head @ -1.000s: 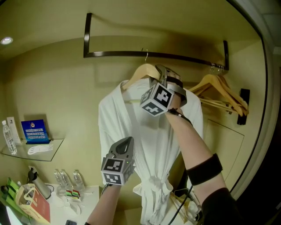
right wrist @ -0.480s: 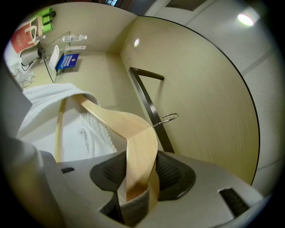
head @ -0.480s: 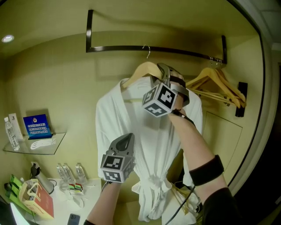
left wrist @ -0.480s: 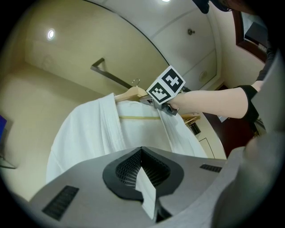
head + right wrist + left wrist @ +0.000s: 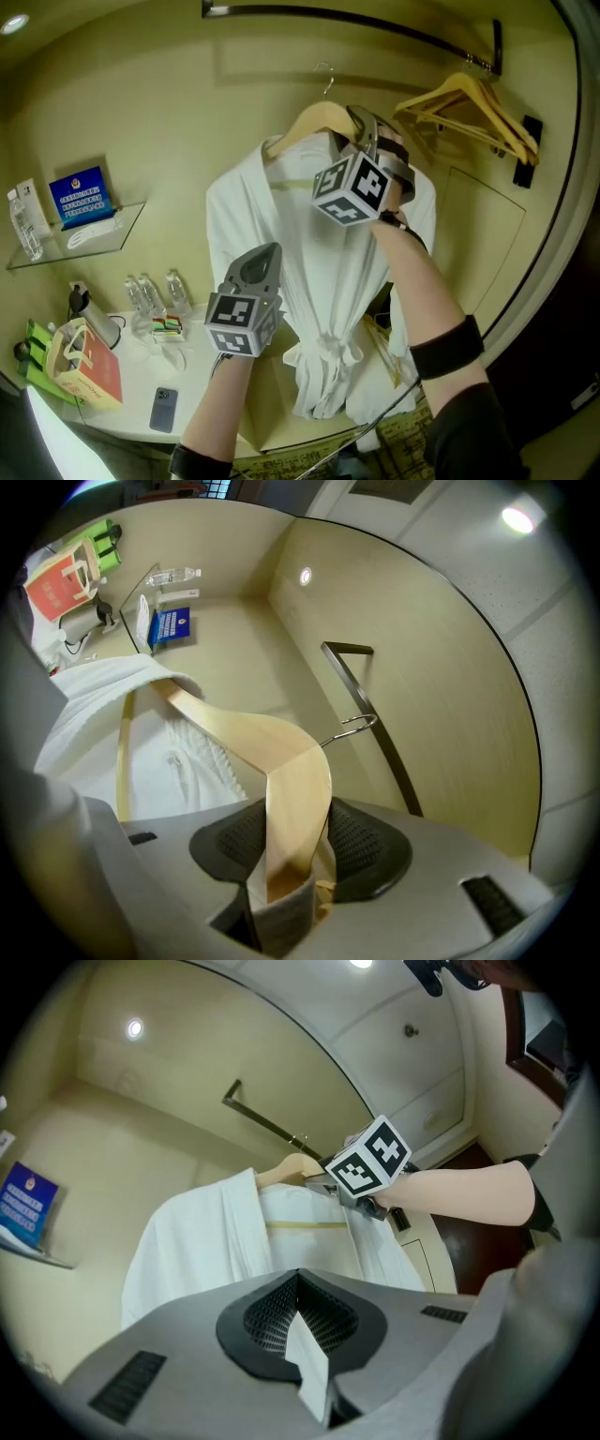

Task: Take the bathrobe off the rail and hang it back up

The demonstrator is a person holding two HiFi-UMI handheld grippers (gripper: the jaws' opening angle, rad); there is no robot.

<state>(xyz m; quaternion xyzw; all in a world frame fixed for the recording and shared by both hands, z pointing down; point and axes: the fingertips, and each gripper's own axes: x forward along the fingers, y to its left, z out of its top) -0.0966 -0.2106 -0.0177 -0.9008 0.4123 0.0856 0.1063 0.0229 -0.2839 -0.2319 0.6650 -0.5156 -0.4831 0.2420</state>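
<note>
Because your right claw [image 5: 292, 850] clamps the shoulder of the pale wooden coat hanger [image 5: 281, 761] and your left claw [image 5: 300, 1321] is pinched tight on a fold of the white towelling bathrobe [image 5: 328, 272], the garment hangs controlled, its wire hook [image 5: 349, 733] clear below the dark metal rail [image 5: 398, 780].

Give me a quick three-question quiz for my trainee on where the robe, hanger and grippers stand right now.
1. True or false: the hook of the hanger sits on the rail.
2. What does the right gripper clamp? A the wooden hanger; B the belt; C the rail.
3. Fill in: the left gripper is shut on a fold of the white ____.
Key: 1 false, the hook hangs clear below the rail; 2 A; 3 bathrobe.
</note>
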